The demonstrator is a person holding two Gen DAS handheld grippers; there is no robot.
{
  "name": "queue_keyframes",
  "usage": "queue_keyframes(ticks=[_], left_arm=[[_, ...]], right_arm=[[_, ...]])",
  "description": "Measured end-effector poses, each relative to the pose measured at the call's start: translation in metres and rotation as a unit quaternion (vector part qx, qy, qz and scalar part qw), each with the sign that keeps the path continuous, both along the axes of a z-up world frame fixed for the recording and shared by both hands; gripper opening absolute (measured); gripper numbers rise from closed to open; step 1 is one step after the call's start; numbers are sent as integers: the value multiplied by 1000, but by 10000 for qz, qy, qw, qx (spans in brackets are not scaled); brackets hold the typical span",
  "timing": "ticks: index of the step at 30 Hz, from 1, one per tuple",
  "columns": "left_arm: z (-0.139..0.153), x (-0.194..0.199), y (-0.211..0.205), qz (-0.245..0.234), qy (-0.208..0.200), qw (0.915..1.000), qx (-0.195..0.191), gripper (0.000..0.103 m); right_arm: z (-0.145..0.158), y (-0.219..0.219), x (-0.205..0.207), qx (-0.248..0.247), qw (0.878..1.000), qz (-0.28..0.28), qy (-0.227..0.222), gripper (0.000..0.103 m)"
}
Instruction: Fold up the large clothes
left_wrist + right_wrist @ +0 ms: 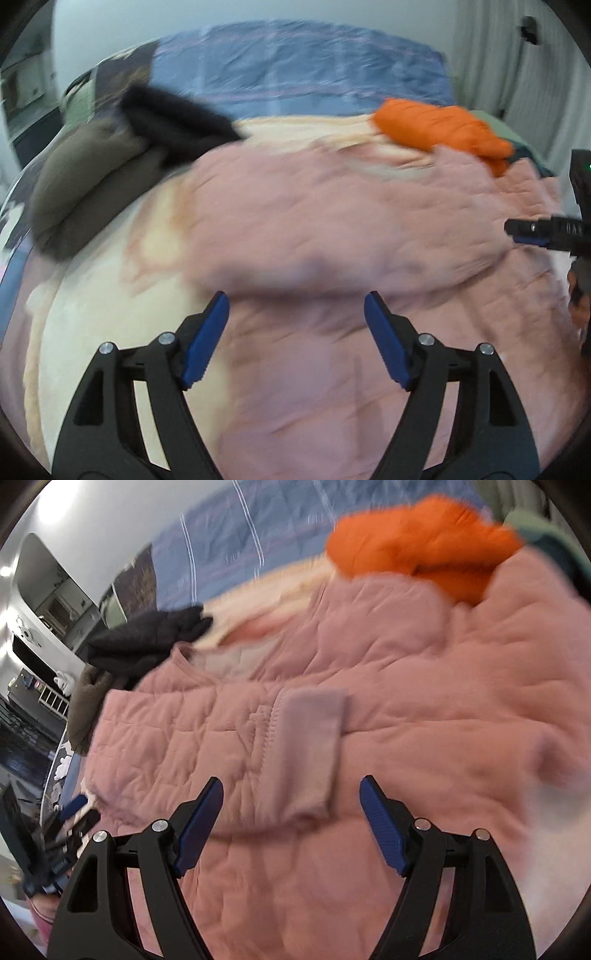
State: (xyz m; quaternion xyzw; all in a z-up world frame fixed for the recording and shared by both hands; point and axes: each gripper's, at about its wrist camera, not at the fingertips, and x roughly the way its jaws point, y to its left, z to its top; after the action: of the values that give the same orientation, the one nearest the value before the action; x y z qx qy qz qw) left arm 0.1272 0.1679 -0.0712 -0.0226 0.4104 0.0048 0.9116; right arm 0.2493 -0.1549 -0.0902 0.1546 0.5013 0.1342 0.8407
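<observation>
A pink quilted jacket (pixel 332 229) lies spread over the bed and fills both views; in the right wrist view the jacket (pixel 424 686) has a sleeve folded across its body, ending in a paler ribbed cuff (pixel 310 753). My left gripper (pixel 297 310) hangs just above the pink fabric, jaws open, nothing between the blue pads. My right gripper (pixel 291 794) is open too, right over the cuff without gripping it. The right gripper (pixel 517 232) shows at the right edge of the left wrist view. The left gripper (pixel 74 805) shows blurred at the lower left of the right wrist view.
An orange garment (pixel 443 129) lies at the jacket's far right edge. A black garment (pixel 173 118) and a brown one (pixel 85 184) are piled at the far left. Cream bedding (pixel 110 295) and a blue cover (pixel 295 74) lie beneath. Shelving (pixel 44 686) stands beyond the bed.
</observation>
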Motion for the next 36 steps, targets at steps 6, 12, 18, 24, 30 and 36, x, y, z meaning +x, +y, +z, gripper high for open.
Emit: queue_keyframes(ticks=[6,12,18,24,30,36], left_arm=[[-21,10,53,571,321,9965,-519,81],[-23,26,47,646,138,9973,-309,81],[-28,25,49,701,172,9970,-294,81],[-4,23,41,618,-85,9979,-165,51],[30,55,-8,-3,-394,9980,-485,34],[-34,103,-67,-412,104,9990,152,35]], right_arm=[[19,24,17,-354,9990,-7,-281,6],[88,-10,-1,-913,9821,-824,-1425,7],[13,-48,20,-1435,9829,-1136,-190,17],[53,-33,-7,-968,9859,-694,-1177,18],[2,-4,14,-1195,9918,-264,-357,18],[-16,-26,5,-656,9956,-211,-641,17]])
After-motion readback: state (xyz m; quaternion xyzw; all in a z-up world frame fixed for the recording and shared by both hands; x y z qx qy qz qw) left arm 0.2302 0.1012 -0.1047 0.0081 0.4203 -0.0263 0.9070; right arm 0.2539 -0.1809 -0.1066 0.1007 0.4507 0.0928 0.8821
